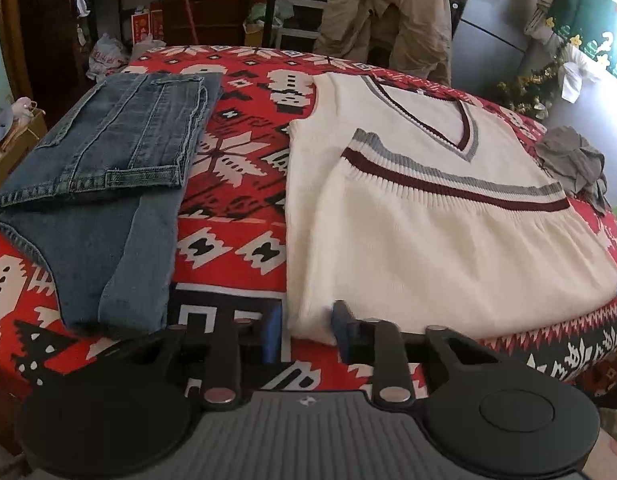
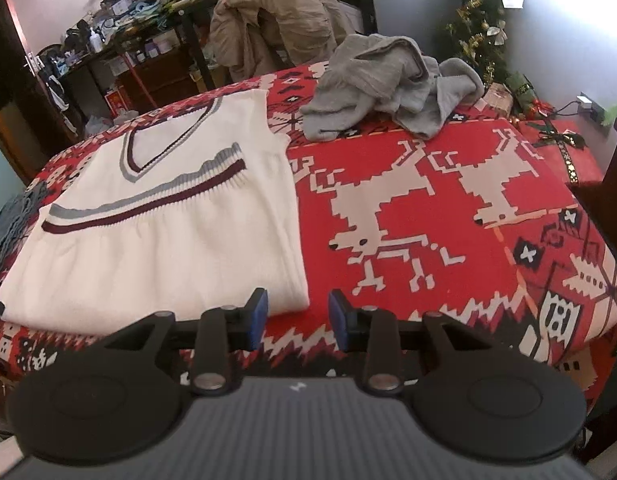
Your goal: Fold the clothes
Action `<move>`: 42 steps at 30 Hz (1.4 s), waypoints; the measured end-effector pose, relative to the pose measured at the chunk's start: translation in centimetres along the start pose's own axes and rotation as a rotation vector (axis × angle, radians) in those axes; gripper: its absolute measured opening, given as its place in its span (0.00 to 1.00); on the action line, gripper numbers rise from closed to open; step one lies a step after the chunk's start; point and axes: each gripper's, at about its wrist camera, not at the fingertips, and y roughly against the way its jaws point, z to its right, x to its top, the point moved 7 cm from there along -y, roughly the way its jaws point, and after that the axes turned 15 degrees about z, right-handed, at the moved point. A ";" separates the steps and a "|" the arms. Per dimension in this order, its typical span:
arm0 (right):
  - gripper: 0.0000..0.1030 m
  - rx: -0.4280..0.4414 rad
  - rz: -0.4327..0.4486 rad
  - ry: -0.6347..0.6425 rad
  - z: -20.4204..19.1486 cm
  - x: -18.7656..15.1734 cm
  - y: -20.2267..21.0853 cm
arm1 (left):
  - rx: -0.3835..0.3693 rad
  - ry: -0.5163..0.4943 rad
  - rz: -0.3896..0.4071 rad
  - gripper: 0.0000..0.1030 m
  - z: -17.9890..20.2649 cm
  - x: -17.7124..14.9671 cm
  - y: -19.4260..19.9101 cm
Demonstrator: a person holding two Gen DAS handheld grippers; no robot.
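The white vest lies flat on the red patterned cloth, its V-neck pointing away from me and its folded near edge toward me, so its long axis runs from me toward the far side of the table. The hem band, striped grey and maroon, is folded up across the chest, just below the point of the V. The knit looks smooth, cream-white, with ribbing under the stripes.

My left gripper sits at the vest's near left corner, fingers apart, the right pad touching or just over the fabric edge; I cannot tell which. My right gripper hangs at the vest's near right corner, fingers apart, holding nothing.

Left of the vest lie folded jeans; beyond its right shoulder sits a crumpled grey garment.
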 end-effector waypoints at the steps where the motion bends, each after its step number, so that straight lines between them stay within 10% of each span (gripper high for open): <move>1: 0.35 0.003 0.005 0.001 0.0 -0.1 0.0 | 0.003 -0.007 0.007 0.13 0.1 0.1 0.1; 3: 0.12 0.010 0.006 0.000 -0.1 -0.3 -0.3 | 0.009 -0.021 0.021 0.08 0.3 0.2 0.3; 6: 0.06 0.002 0.011 0.007 -0.3 -0.2 -0.2 | 0.017 -0.042 0.041 0.06 0.6 0.3 0.7; 29: 0.12 0.007 0.053 0.058 -0.5 0.4 3.9 | 0.021 -0.071 0.056 0.28 1.6 -0.1 4.1; 34: 0.42 0.077 0.110 0.064 -5.1 1.6 4.7 | -0.047 -0.035 0.131 0.27 6.4 0.7 3.9; 39: 0.38 0.151 0.171 0.163 -11.6 1.6 2.8 | -0.134 -0.031 0.145 0.22 11.2 0.9 1.3; 42: 0.13 0.210 0.179 0.188 -14.8 0.8 1.1 | -0.187 -0.031 0.148 0.09 14.1 1.0 -0.5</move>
